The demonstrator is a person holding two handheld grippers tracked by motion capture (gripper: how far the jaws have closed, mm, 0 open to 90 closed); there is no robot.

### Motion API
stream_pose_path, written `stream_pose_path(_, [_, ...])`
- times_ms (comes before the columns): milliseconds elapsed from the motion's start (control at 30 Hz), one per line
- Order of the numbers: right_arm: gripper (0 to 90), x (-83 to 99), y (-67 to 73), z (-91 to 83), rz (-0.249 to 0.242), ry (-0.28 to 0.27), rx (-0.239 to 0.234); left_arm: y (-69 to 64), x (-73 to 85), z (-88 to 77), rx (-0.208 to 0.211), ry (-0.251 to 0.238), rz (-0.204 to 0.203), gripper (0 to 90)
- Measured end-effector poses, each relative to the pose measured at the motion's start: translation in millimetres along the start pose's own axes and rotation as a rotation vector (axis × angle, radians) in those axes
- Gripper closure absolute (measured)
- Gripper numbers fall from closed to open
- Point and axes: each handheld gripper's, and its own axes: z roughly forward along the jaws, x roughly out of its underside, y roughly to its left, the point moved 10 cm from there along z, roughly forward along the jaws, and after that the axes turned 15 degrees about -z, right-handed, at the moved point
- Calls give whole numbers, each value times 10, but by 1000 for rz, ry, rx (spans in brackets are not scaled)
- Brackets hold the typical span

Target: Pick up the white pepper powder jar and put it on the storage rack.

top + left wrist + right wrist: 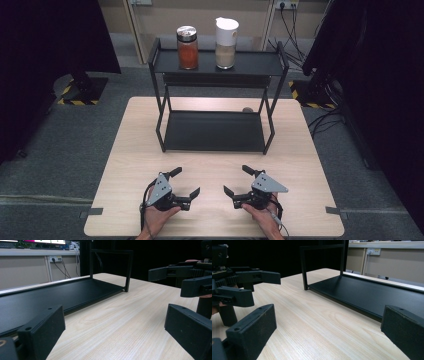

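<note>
A black two-tier rack point(270, 64) stands at the back middle of the wooden table point(130, 150). On its top shelf a jar of orange-red powder with a metal lid point(187, 47) stands left of a white-capped jar of beige powder point(226, 44). The lower shelf point(215, 131) is bare. My left gripper point(186, 181) rests open near the table's front edge, and my right gripper point(236, 180) rests open beside it, tips facing each other. In the left gripper view my own gripper point(115, 332) holds nothing, with the right gripper point(175, 277) beyond. The right gripper view shows the same for its gripper point(328, 330).
A small grey object point(247, 109) lies on the table behind the rack's right rear leg. Bare wood spans between the rack and the grippers. Dark curtains hang on both sides, and cables point(295, 45) trail on the floor at the back right.
</note>
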Motion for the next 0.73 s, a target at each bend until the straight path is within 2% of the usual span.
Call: stream_pose_path(733, [4, 17, -13, 4, 10, 3, -2, 0, 0, 3, -1, 1, 2, 24])
